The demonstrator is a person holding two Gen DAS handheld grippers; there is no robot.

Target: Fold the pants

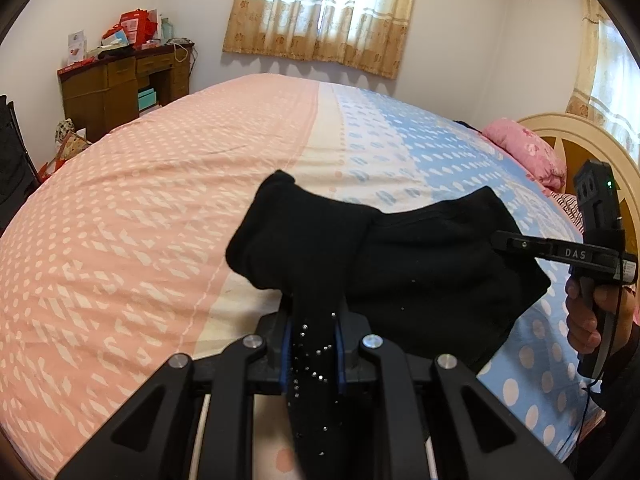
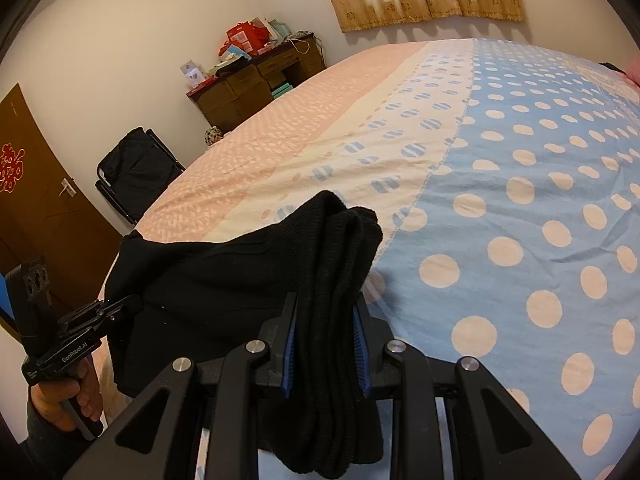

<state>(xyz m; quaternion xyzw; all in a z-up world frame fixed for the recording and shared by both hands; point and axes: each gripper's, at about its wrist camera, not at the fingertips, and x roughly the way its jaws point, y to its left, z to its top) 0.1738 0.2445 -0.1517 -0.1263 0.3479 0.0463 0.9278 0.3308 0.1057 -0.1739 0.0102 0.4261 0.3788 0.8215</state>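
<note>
Black pants hang bunched between both grippers above the near edge of the bed. My left gripper is shut on a fold of the pants with small shiny studs. My right gripper is shut on a thick ribbed bundle of the pants. The right gripper also shows at the right of the left wrist view, its tip against the cloth. The left gripper shows at the lower left of the right wrist view, pinching the other end.
The bed has a pink, cream and blue dotted cover. A pink pillow and headboard lie at the right. A wooden desk with boxes, a black chair and a brown door stand beyond the bed.
</note>
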